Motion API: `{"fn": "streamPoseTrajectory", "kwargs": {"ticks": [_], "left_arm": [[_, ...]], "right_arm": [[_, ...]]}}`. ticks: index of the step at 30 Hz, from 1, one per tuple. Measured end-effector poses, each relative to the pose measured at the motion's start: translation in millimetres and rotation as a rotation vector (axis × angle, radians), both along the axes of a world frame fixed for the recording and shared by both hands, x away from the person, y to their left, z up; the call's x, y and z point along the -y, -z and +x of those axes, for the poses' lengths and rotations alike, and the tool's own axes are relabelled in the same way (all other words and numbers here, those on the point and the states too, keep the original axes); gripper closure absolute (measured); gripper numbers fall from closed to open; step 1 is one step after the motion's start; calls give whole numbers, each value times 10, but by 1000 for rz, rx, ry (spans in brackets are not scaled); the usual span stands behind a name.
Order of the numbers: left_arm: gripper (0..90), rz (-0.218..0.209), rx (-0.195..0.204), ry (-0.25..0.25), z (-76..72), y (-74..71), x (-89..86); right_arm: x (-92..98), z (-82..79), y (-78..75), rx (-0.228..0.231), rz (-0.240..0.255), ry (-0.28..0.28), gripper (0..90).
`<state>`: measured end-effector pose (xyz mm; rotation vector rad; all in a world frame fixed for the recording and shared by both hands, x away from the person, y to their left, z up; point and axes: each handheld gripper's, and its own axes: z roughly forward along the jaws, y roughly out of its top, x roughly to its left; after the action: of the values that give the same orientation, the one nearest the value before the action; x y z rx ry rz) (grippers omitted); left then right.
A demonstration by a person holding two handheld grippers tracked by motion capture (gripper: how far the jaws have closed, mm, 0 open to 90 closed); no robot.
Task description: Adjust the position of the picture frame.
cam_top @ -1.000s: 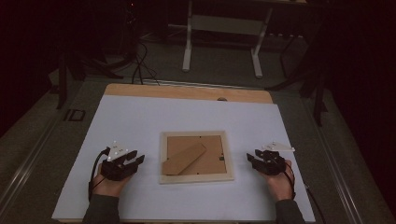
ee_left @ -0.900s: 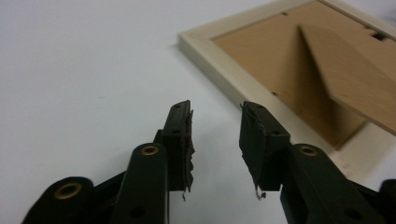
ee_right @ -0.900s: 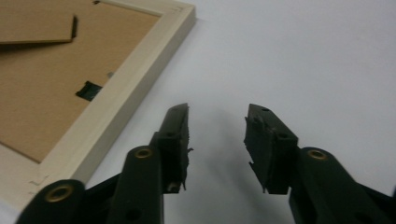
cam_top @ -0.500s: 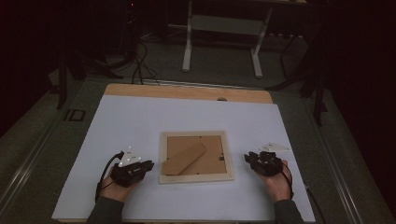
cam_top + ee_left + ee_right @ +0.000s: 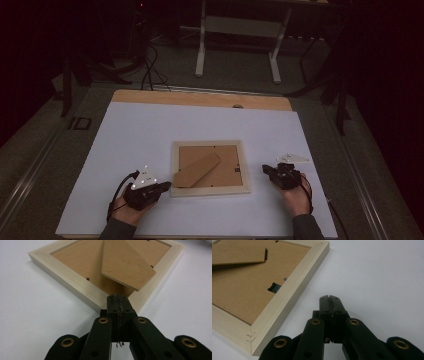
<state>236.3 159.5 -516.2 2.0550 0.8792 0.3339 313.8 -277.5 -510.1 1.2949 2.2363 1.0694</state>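
A pale wooden picture frame (image 5: 210,144) lies face down on the white table top, its brown backing up and its stand flap (image 5: 197,170) folded out. My left gripper (image 5: 166,186) rests at the frame's near left corner (image 5: 75,283). Its jaws (image 5: 118,299) have just been closing and now stand shut with nothing between them, tips right at the frame's edge. My right gripper (image 5: 265,170) sits a little to the right of the frame (image 5: 294,287). Its jaws (image 5: 329,300) have also just been closing and are shut on nothing.
The white table top (image 5: 150,130) spreads wide around the frame, with a wooden strip (image 5: 200,98) along its far edge. Beyond the table are a dark floor, cables (image 5: 150,65) and a white stand (image 5: 240,45).
My left gripper has slid right and slightly nearer, up to the frame's near left corner. Both pairs of jaws have closed. My right hand has stayed in place.
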Motion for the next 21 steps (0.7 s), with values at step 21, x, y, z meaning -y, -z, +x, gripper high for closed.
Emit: {"fn": "streamPoseTrajectory", "kwargs": {"ticks": [21], "left_arm": [[900, 84, -24, 121, -82, 112, 246]], "right_arm": [[-134, -114, 4, -18, -17, -138, 894]]}}
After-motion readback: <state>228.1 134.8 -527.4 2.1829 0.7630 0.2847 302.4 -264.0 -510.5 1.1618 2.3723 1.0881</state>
